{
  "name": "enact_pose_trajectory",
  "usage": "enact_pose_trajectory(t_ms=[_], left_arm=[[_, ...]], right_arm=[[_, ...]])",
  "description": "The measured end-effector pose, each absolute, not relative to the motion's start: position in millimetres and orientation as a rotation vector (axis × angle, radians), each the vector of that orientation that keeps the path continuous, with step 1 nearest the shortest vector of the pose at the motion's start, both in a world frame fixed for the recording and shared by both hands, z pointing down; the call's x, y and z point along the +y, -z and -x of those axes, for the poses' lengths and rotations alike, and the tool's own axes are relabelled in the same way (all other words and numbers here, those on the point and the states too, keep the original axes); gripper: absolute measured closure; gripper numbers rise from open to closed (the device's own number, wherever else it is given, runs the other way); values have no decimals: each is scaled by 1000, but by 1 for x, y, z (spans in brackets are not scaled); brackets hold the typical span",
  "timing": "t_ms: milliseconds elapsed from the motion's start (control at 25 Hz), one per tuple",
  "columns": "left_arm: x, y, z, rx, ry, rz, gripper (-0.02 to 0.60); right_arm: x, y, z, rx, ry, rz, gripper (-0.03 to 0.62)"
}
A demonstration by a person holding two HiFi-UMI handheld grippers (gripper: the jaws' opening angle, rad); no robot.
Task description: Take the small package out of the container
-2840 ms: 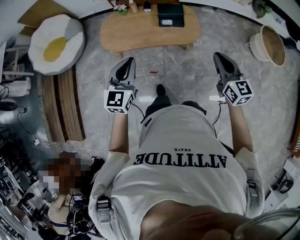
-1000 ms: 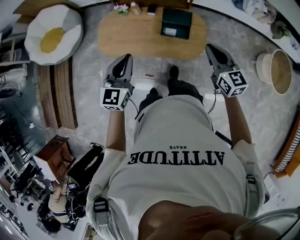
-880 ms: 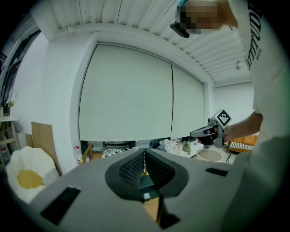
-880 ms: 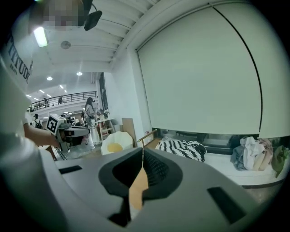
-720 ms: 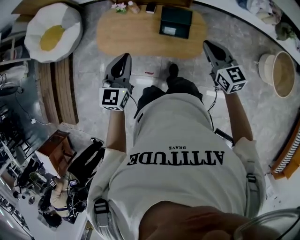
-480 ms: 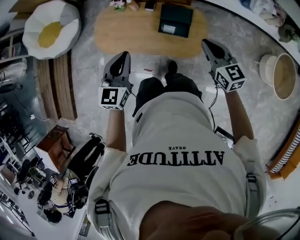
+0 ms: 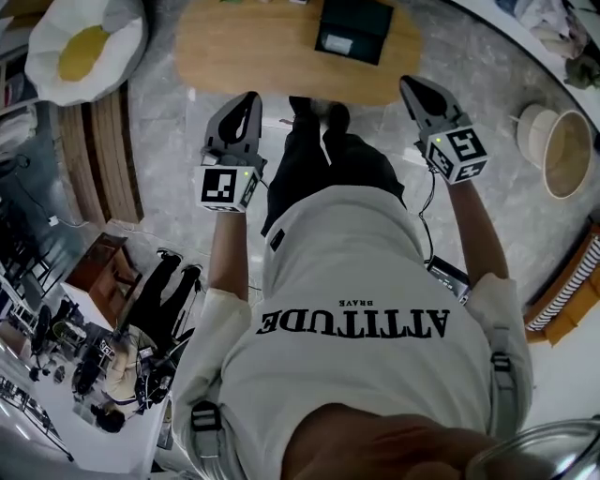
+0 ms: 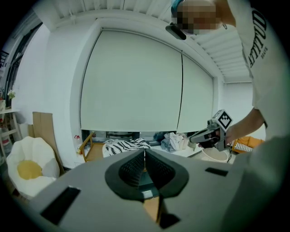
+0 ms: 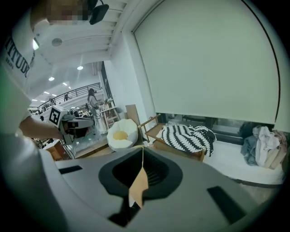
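Observation:
A dark green container [image 7: 353, 26] stands on the oval wooden table [image 7: 253, 52] ahead of me. A pale patch [image 7: 335, 43] shows on it; whether that is the small package I cannot tell. My left gripper [image 7: 249, 97] hovers over the floor just short of the table's near edge, shut and empty. My right gripper [image 7: 410, 82] is level with it, near the table's right end, also shut and empty. In the left gripper view the left gripper [image 8: 144, 152] has its jaws touching. In the right gripper view the right gripper [image 9: 143, 147] is pressed together too.
An egg-shaped cushion [image 7: 80, 47] and a slatted wooden bench [image 7: 103, 159] lie to the left. A woven basket [image 7: 553, 141] sits on the floor at the right. A small wooden stand [image 7: 89, 272] and other people [image 7: 122, 366] are behind me on the left.
The table and container have come nearer as the person stepped forward. Both grippers stayed shut and kept their spacing in front of the body.

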State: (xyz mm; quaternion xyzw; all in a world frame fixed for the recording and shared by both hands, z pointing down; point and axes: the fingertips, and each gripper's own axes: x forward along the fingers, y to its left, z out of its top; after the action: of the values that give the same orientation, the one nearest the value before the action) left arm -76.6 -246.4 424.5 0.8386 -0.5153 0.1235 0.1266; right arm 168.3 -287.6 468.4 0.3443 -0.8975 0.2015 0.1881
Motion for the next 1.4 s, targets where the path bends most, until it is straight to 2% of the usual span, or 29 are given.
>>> enact_pose_trajectory(t_ms=[440, 680, 1400], left_arm=[[-322, -513, 105, -1351, -421, -2459, 558], [-347, -549, 96, -1282, -427, -2451, 558], [-388, -702, 78, -1148, -485, -2383, 558]], right_arm=[[-342, -540, -128, -2404, -646, -984, 572], [-361, -576, -124, -2356, -641, -966, 572], [-406, -785, -107, -2174, -719, -857, 571]])
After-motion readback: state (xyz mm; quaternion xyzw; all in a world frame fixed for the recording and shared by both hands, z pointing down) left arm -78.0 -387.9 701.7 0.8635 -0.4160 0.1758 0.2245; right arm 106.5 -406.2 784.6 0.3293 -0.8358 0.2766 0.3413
